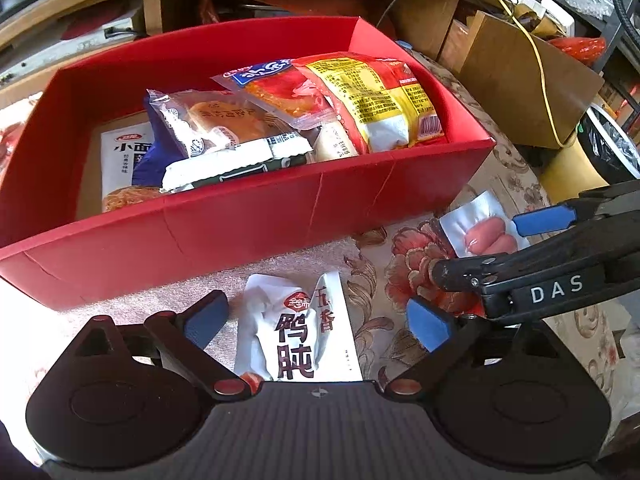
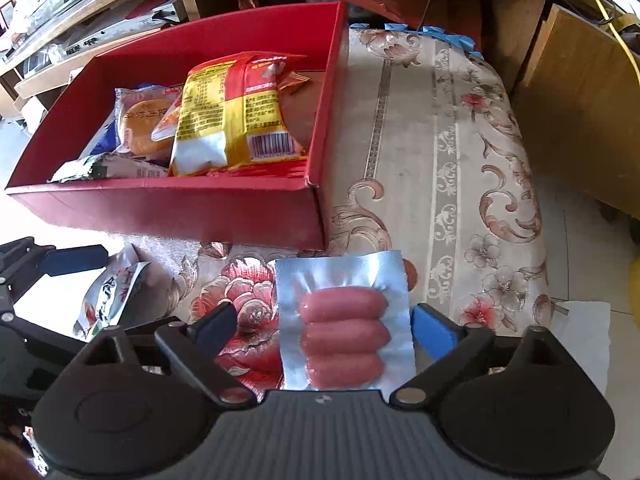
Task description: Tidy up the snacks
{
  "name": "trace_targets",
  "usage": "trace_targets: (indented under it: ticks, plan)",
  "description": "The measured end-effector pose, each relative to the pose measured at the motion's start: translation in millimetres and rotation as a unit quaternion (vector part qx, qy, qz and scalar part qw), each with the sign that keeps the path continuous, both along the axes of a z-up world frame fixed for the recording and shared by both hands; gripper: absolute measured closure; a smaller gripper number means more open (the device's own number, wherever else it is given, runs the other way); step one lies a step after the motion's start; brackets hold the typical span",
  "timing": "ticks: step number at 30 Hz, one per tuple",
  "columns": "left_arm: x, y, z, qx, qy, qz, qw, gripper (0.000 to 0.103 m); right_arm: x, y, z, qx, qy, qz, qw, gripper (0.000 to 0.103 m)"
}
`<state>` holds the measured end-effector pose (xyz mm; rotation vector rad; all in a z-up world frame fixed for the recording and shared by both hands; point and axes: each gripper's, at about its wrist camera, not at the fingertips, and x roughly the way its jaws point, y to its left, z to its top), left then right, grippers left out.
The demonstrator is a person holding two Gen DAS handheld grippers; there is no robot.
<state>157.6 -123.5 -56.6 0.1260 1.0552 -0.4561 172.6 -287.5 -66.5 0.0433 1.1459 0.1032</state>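
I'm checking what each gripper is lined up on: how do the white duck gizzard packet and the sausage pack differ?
The duck gizzard packet is opaque white with large dark characters; the sausage pack is silvery and shows three pink sausages. The gizzard packet looks crumpled and puffy, while the sausage pack lies flat. The first sits between the open left gripper, the second between the open right gripper. Both lie on the floral cloth, outside the red box.

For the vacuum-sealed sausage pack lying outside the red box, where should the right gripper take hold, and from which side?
The sausage pack lies flat on the floral cloth, already between the open right gripper. Probably best to close across its long side edges at the bulging sausages, coming from the near end; the thin flat foil border offers little to pinch.
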Motion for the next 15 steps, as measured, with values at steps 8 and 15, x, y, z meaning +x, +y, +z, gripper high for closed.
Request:
trace_targets:
  ticks: [8,15]
  plan:
    - [-5.9,-5.6,-5.9,0.034,-0.018,-0.035,0.9987,0.000,-3.9,3.0,-1.0,-0.008,-0.002,0.013,1.000,0.005]
    - [-8.9,6.6,0.0,0.034,-0.022,-0.024,0.9989,0.015,-21.3,13.4,5.5,-0.045,-0.014,0.026,0.999,0.034]
